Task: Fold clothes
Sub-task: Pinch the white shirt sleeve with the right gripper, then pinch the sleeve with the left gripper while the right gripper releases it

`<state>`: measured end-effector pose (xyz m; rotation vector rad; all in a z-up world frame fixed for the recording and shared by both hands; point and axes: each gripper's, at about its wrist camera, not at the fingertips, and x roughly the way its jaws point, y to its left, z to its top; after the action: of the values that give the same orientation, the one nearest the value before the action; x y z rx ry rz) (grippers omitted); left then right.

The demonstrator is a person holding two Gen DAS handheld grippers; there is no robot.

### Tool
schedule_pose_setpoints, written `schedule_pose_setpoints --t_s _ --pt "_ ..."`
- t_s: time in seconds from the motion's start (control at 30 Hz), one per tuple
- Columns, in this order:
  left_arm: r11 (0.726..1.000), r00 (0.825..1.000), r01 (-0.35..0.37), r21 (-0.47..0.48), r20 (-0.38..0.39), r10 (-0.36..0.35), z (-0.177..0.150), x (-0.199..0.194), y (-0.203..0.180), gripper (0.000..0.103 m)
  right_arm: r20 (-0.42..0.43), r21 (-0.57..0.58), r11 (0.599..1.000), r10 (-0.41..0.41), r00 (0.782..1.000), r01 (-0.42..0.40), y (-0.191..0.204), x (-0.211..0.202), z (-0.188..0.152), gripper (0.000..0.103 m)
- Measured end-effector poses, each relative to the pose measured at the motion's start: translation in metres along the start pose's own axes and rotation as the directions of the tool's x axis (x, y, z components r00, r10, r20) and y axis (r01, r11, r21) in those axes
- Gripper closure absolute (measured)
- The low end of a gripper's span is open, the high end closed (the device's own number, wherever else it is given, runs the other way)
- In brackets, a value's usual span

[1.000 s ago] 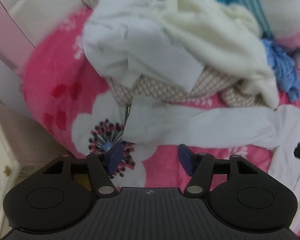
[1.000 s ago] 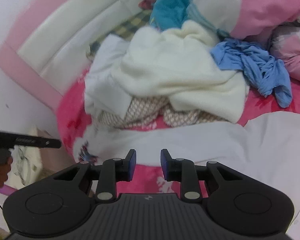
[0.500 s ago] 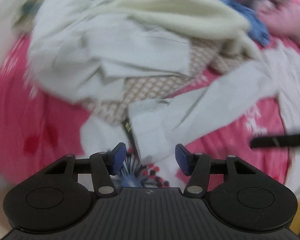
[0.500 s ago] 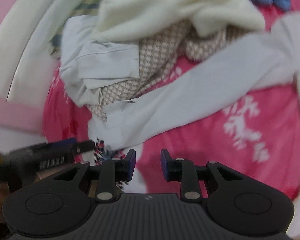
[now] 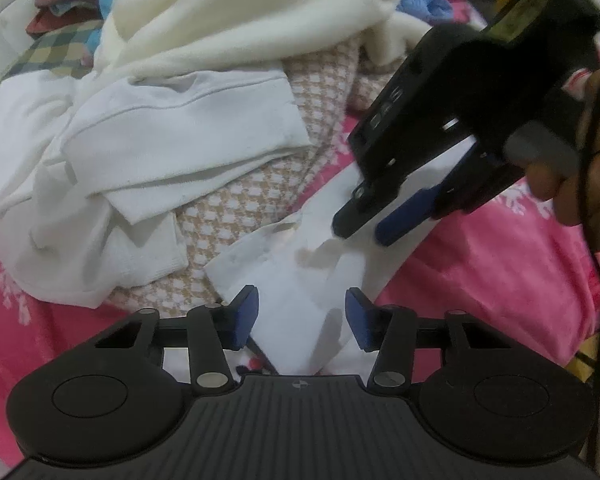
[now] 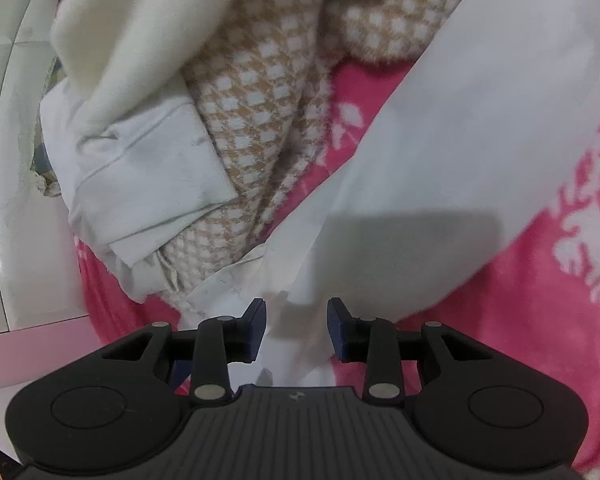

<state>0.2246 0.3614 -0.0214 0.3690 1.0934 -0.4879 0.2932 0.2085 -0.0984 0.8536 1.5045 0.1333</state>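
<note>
Closing in from farther back a second ago, both grippers now sit right at the cuff end of the white sleeve, which lies across the pink blanket just below the pile of clothes. The left gripper has its fingers spread, with the cuff lying between them but not pinched. The right gripper is also parted, a little narrower, straddling the same sleeve slightly farther up; in the left view it hovers just above the cloth. Nothing is grasped yet. This likely means the sleeve is the first part to be picked up and folded, so the fold itself has not begun.
</note>
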Motion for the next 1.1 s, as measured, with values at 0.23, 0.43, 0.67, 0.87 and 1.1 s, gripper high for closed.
schedule_pose_setpoints --t_s 0.23,0.43,0.67,0.87,1.1 --pt "0.999 0.999 0.035 0.018 0.005 -0.035 0.002 0.001 -0.008 0.052 0.015 0.010 0.999 0.038 0.999 -0.038 -0.004 -0.007 -0.002 0.103" --pt "0.997 0.998 0.064 0.030 0.013 -0.065 0.012 0.004 -0.014 0.052 0.045 -0.028 0.994 0.104 0.994 -0.103 0.002 -0.034 0.001 0.103" --pt "0.994 0.995 0.098 0.044 0.022 -0.099 0.022 0.006 -0.021 0.075 0.049 0.024 0.989 0.145 0.988 -0.146 -0.004 -0.046 0.010 0.103" --pt "0.993 0.997 0.058 0.104 0.037 -0.062 0.022 -0.004 -0.037 0.049 0.053 0.088 0.979 0.179 0.982 -0.183 -0.009 -0.056 0.015 0.103" --pt "0.983 0.995 -0.092 0.156 0.049 0.086 0.008 0.007 -0.059 0.048 0.043 0.126 0.972 0.197 0.979 -0.201 -0.012 -0.056 0.018 0.103"
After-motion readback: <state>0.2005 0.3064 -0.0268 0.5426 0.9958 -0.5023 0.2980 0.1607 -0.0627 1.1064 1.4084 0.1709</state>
